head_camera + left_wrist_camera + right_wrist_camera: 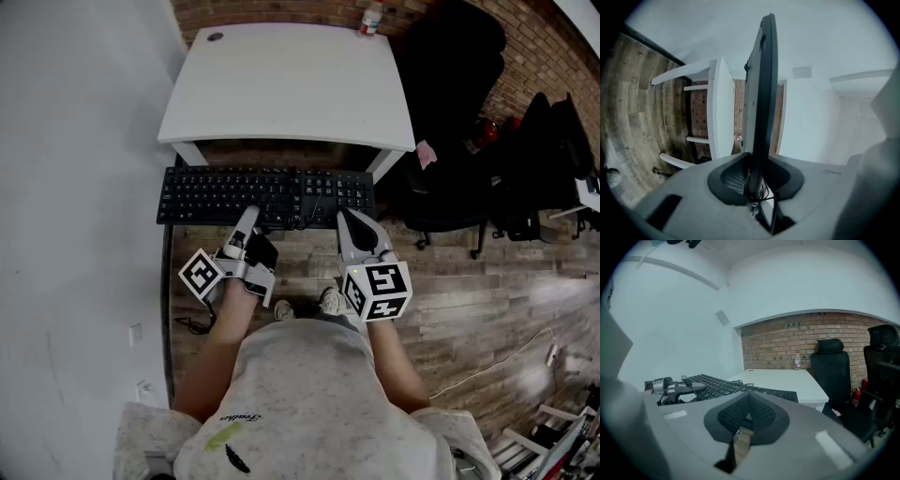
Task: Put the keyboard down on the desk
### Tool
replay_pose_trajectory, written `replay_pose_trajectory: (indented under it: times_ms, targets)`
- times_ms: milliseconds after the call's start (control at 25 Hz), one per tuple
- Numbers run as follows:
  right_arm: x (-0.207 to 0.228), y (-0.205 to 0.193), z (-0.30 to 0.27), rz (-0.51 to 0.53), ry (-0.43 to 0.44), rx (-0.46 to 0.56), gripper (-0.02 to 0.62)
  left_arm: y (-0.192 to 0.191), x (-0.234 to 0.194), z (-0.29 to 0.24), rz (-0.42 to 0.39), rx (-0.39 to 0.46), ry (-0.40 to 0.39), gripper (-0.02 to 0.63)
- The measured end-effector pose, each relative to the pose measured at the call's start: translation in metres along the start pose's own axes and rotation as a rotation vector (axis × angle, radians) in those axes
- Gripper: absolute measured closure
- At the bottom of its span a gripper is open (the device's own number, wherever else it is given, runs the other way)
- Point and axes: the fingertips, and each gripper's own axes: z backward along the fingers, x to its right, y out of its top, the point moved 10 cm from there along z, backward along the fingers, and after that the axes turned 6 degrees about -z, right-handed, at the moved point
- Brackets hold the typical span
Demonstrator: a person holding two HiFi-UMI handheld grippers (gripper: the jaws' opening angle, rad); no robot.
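Note:
A black keyboard (pixel 267 195) hangs level in the air just in front of the white desk (pixel 291 84), over the wooden floor. My left gripper (pixel 248 223) is rolled on its side and shut on the keyboard's near edge. In the left gripper view the keyboard (pixel 761 93) stands edge-on, pinched between the pads (pixel 733 180). My right gripper (pixel 349 220) is shut, its closed tips at the keyboard's near edge right of centre. In the right gripper view the keyboard (pixel 717 383) lies just beyond the closed tips (pixel 749 397); I cannot tell whether they hold it. The desk top (pixel 787 380) is bare ahead.
A small bottle (pixel 372 17) stands at the desk's far right corner by the brick wall. A black office chair (pixel 450 112) sits right of the desk, with more dark gear beyond. A white wall (pixel 75 187) runs along the left. A thin cable (pixel 497 366) crosses the floor.

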Motion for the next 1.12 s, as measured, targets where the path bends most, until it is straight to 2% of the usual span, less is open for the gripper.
replay_pose_trajectory:
  times_ms: [360, 640, 880, 1120]
  targets:
    - [-0.021, 0.005, -0.008, -0.005, -0.007, 0.004, 0.583, 0.020, 0.001, 0.004, 0.015, -0.008, 0.007, 0.538]
    - [-0.014, 0.008, -0.020, -0.011, -0.002, 0.012, 0.583, 0.024, -0.002, -0.007, 0.009, -0.011, 0.005, 0.538]
    - [-0.002, 0.011, -0.061, -0.021, 0.006, 0.010, 0.583, 0.046, -0.019, -0.038, 0.013, -0.012, 0.018, 0.538]
    - [0.031, 0.024, -0.108, -0.028, 0.018, 0.001, 0.583, 0.059, -0.036, -0.090, 0.006, -0.010, 0.031, 0.538]
